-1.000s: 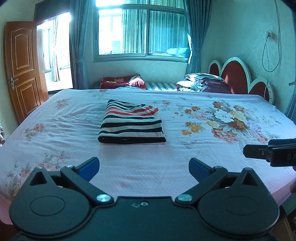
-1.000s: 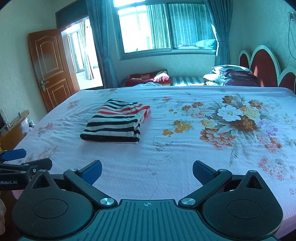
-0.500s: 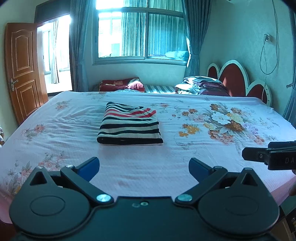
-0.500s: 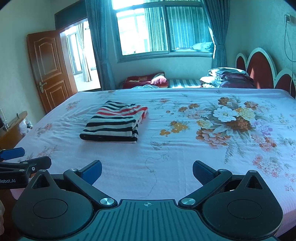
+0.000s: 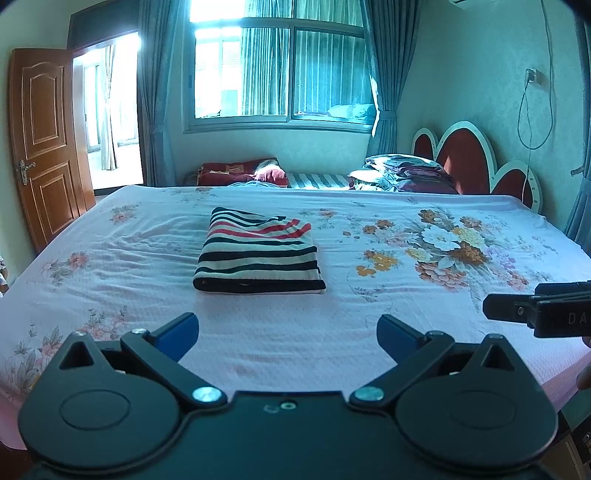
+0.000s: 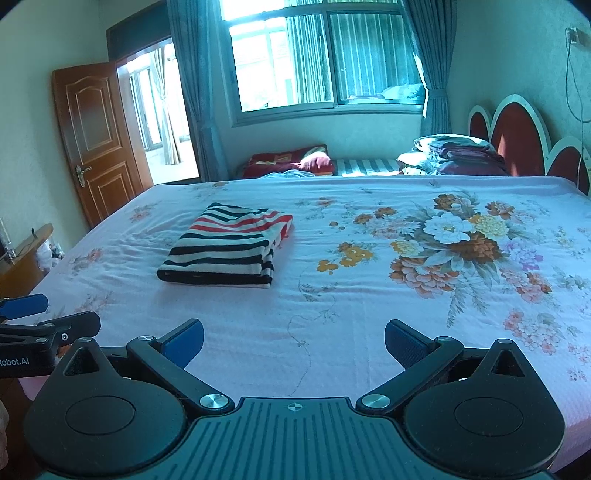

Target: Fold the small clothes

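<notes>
Left gripper [image 5: 287, 329] and right gripper [image 6: 294, 337] both spread, empty; folded black-white-red striped knit garment [image 5: 258, 253] looks finished; keep clear, avoid snagging pink floral bedsheet [image 5: 406, 295].

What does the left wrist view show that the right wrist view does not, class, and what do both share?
Only the left wrist view shows the white unit at the top of the wall and the teal curtain at the right edge. Only the right wrist view shows the wooden furniture beside the bed, at the left edge. Both share the folded striped garment lying on the floral sheet, the open door, the window and the red headboard. Both tools, the left tool and the right tool, are open and hold nothing.
</notes>
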Motion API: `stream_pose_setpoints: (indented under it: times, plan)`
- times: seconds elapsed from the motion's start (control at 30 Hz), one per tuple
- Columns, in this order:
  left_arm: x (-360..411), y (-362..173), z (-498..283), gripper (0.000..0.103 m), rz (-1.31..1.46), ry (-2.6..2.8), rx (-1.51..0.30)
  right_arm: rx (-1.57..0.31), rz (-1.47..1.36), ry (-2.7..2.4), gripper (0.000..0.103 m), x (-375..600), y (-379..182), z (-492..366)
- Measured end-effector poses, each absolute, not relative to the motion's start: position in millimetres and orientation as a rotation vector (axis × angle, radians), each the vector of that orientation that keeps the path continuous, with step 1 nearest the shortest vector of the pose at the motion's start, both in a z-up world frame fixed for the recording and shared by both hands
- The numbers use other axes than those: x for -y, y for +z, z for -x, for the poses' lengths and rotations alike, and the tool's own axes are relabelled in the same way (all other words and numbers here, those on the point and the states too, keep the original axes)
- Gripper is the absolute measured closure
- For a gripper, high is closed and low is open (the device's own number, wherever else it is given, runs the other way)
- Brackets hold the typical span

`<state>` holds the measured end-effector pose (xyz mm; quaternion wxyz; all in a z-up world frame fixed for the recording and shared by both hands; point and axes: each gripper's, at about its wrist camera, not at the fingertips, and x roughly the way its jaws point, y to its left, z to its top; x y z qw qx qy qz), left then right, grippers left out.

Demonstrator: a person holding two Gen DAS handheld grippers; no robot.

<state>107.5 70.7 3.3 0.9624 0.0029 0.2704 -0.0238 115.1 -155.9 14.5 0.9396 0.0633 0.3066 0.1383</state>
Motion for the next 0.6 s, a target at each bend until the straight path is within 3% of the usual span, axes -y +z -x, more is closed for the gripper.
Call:
stream_pose_setpoints:
  times: [0.6]
  plan:
    - [-74.2,2.8,-110.8,0.001,-0.005,-0.044,-0.548,-0.632,-0.119,0.286,0.000,150.2,12.0,-118.6]
